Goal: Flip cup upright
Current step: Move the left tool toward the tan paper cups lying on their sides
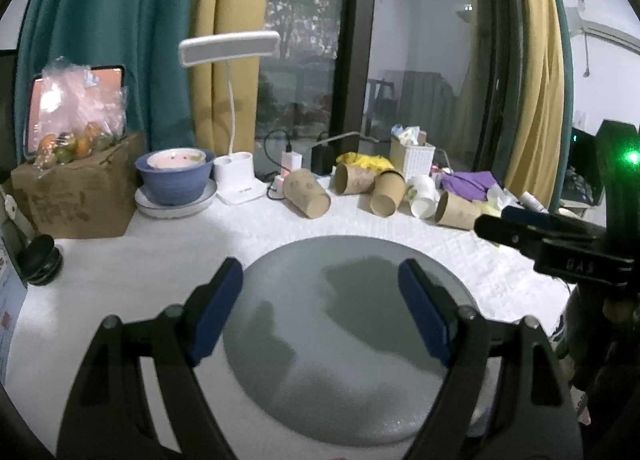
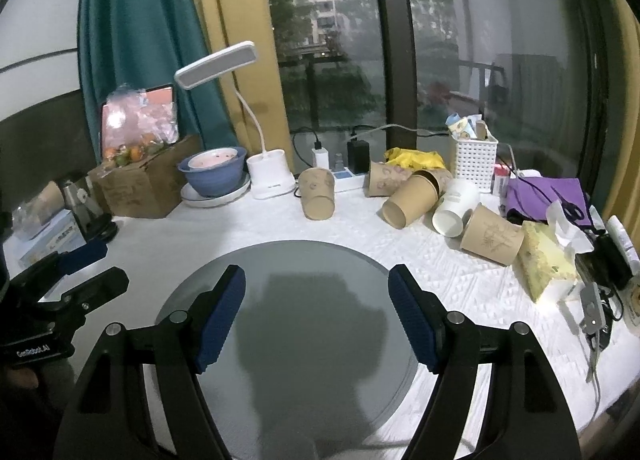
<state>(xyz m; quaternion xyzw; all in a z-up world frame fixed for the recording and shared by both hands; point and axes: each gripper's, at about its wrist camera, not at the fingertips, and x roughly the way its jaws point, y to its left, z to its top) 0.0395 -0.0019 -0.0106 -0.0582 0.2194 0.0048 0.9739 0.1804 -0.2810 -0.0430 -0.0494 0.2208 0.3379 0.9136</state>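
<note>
My right tool (image 2: 316, 316) gapes empty over the grey mat (image 2: 280, 340) (left likewise); I'd approach the centre-frame cup (image 2: 317, 193) side-on.

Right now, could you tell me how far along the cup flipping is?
Done: nothing; all five paper cups lie on their sides, including the leftmost brown cup and the white cup. In hand: nothing; the left gripper and right gripper are open over the grey round mat. Left: grasping a cup and standing it upright.
</note>
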